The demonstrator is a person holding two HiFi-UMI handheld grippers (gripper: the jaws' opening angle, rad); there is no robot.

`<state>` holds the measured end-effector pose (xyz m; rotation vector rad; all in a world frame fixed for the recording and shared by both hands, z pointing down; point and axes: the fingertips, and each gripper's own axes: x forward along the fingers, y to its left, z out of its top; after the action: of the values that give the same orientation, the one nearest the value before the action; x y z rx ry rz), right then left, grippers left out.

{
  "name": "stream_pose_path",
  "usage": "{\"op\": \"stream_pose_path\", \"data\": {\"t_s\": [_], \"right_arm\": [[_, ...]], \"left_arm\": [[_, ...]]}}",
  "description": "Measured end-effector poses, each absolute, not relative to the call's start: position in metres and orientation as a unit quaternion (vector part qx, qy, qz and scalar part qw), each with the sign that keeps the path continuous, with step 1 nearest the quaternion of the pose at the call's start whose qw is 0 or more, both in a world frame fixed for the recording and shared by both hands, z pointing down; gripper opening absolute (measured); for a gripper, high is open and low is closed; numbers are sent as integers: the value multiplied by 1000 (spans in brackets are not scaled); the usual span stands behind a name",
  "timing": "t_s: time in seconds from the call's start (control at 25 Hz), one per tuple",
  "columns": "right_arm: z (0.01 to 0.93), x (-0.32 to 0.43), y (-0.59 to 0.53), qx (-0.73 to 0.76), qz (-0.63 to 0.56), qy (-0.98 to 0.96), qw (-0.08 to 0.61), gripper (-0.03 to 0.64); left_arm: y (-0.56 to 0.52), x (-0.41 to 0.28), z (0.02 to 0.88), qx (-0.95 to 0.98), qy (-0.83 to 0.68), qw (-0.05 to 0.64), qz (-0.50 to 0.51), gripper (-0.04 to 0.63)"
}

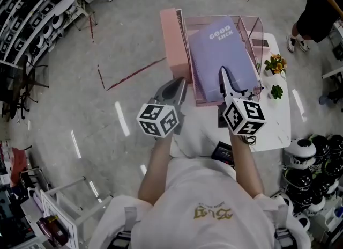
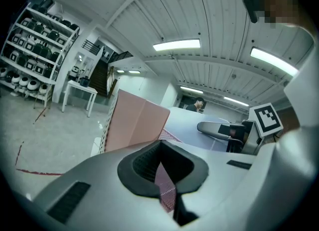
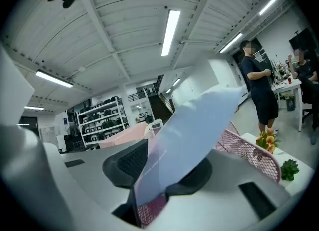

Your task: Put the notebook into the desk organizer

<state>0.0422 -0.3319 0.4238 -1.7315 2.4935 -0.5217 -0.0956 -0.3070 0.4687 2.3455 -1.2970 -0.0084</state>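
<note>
A lavender notebook (image 1: 222, 55) printed GOOD LUCK leans inside the pink mesh desk organizer (image 1: 174, 38), which stands on a white table (image 1: 278, 127). My right gripper (image 1: 223, 73) is at the notebook's near edge. In the right gripper view the notebook (image 3: 199, 125) stands between the jaws of the right gripper (image 3: 169, 160), with a gap showing at the left pad. My left gripper (image 1: 179, 84) is at the organizer's near left corner. In the left gripper view, a strip of pink mesh wall (image 2: 164, 185) runs into the narrow slit of the left gripper (image 2: 162, 150).
Two small potted plants (image 1: 276, 63) sit on the table to the right of the organizer. A dark flat object (image 1: 222, 151) lies at the table's near edge. A person (image 1: 321, 12) stands at the far right. Helmets (image 1: 311, 156) crowd the floor on the right, and shelving (image 1: 32, 17) stands on the left.
</note>
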Motion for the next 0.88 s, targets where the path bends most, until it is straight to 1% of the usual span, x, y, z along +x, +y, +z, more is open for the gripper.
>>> {"op": "stream_pose_path", "data": {"t_s": [0.36, 0.44, 0.56, 0.6, 0.64, 0.68, 0.88], "right_arm": [[437, 55, -336, -530, -225, 816, -43, 152], [438, 59, -335, -525, -238, 815, -45, 155], [443, 58, -330, -516, -276, 811, -25, 154], [446, 54, -328, -507, -295, 810, -19, 168], [450, 50, -325, -495, -311, 811, -20, 247], [453, 46, -322, -484, -318, 815, -29, 299], [457, 36, -305, -457, -294, 835, -90, 291]], "left_arm": [[-306, -93, 473, 852, -468, 235, -6, 17], [-305, -91, 475, 852, -466, 237, -5, 17], [-304, -89, 476, 853, -464, 240, -6, 17], [-304, -88, 475, 853, -463, 240, -7, 17], [-305, -88, 475, 853, -462, 241, -6, 17], [-305, -87, 475, 853, -462, 242, -6, 17], [-304, -88, 477, 852, -462, 247, -4, 17]]}}
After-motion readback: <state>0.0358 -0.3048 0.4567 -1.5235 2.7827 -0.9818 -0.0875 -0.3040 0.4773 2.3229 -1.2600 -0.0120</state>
